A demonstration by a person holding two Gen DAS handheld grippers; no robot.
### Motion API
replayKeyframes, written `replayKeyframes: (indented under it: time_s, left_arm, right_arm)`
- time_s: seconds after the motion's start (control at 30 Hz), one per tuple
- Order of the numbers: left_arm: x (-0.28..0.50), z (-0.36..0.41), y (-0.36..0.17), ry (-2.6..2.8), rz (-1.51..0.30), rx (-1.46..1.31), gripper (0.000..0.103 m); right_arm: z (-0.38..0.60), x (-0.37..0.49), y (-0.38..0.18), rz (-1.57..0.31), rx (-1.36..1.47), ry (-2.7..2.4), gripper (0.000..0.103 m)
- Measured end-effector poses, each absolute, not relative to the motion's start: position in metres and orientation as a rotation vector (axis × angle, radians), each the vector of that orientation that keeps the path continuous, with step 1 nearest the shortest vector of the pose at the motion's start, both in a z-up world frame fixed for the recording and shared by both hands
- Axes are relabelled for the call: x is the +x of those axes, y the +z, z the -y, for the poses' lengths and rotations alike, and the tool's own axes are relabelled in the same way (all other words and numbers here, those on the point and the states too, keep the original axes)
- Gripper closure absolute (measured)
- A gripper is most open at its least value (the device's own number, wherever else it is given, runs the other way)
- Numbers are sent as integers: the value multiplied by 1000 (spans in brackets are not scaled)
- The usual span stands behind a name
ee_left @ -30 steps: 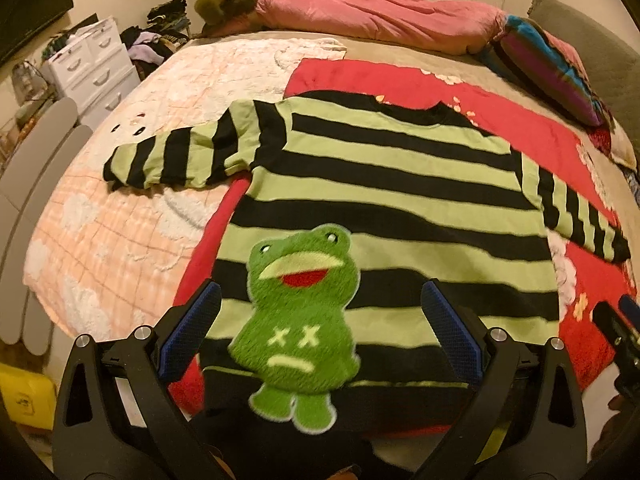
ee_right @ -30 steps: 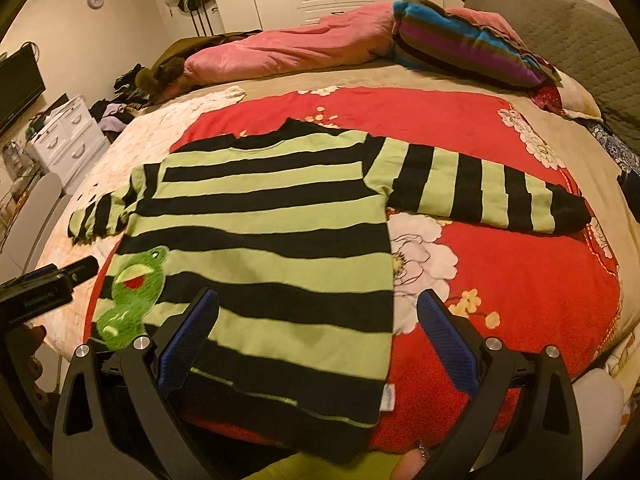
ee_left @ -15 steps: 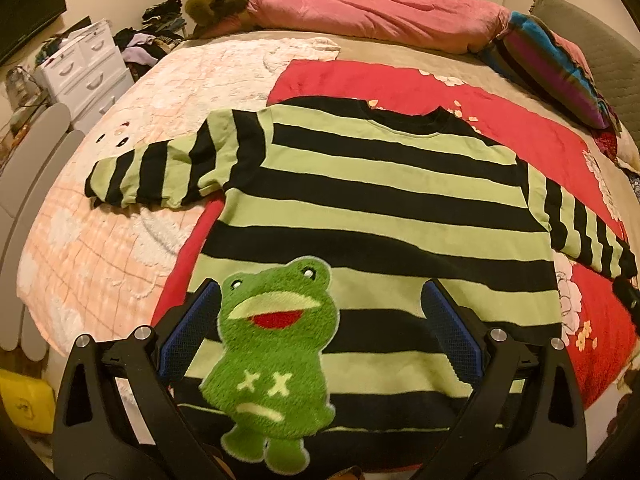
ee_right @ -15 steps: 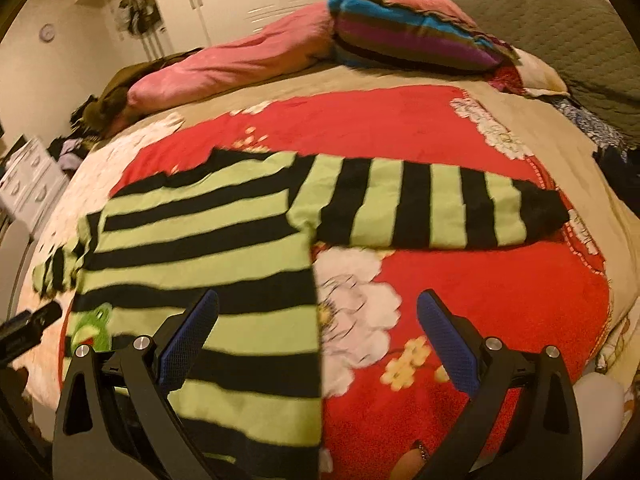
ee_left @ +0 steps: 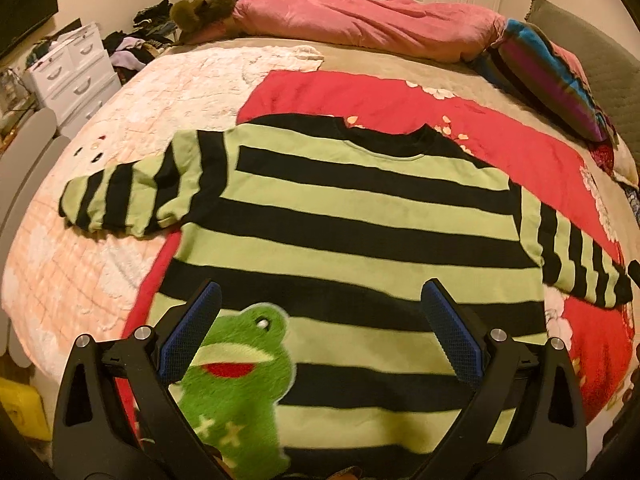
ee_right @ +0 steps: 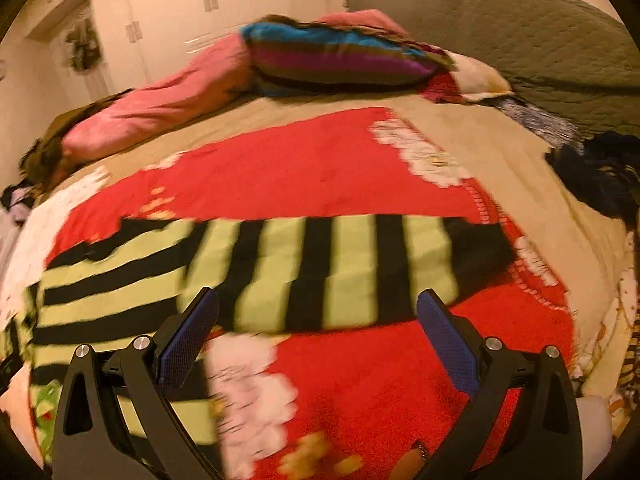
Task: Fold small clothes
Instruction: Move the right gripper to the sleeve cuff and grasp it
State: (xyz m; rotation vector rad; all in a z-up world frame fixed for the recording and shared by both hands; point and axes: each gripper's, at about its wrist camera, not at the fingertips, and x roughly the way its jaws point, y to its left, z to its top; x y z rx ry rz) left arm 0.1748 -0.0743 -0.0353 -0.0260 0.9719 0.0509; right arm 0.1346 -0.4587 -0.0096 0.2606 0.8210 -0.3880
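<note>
Bedroom scene, warm lamplight: a wide bed (ee_left: 208, 72) serves as the work surface, draped with a red floral blanket (ee_left: 360, 96) on the right and a pale peach quilt (ee_left: 72, 280) on the left. Nearest the left wrist camera, the left gripper (ee_left: 320, 336) hangs with its jaws spread wide and nothing between its blue pads (ee_left: 452, 340), over the lower body of a green-and-black striped sweater (ee_left: 360, 216). A fuzzy green frog patch (ee_left: 236, 384) sits on the sweater's near left corner, partly behind the left finger. The sweater lies flat, face up, collar pointing far, both sleeves stretched out sideways; its left sleeve (ee_left: 128, 196) rests on the peach quilt. In the blurred right wrist view, the right gripper (ee_right: 318, 340) is likewise wide open and empty, above the red blanket just near the sweater's right sleeve (ee_right: 340, 272). Farther back lie a pink duvet (ee_left: 360, 20) and a multicoloured striped pillow (ee_left: 552, 76). White drawers (ee_left: 72, 72) stand far left.
</note>
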Motion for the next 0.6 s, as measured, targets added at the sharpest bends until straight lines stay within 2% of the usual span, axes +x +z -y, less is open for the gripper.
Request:
replayKeyframes:
  time_s: [0.33,0.6]
  left_arm:
    - [198,93,-59,51,-994,-20,9]
    - [223,109,-87,19,-1015,-46,9]
  right_arm:
    - [567,139,-46,-875,287,-613,4]
    - [634,142,-81,-923,416,-677,4]
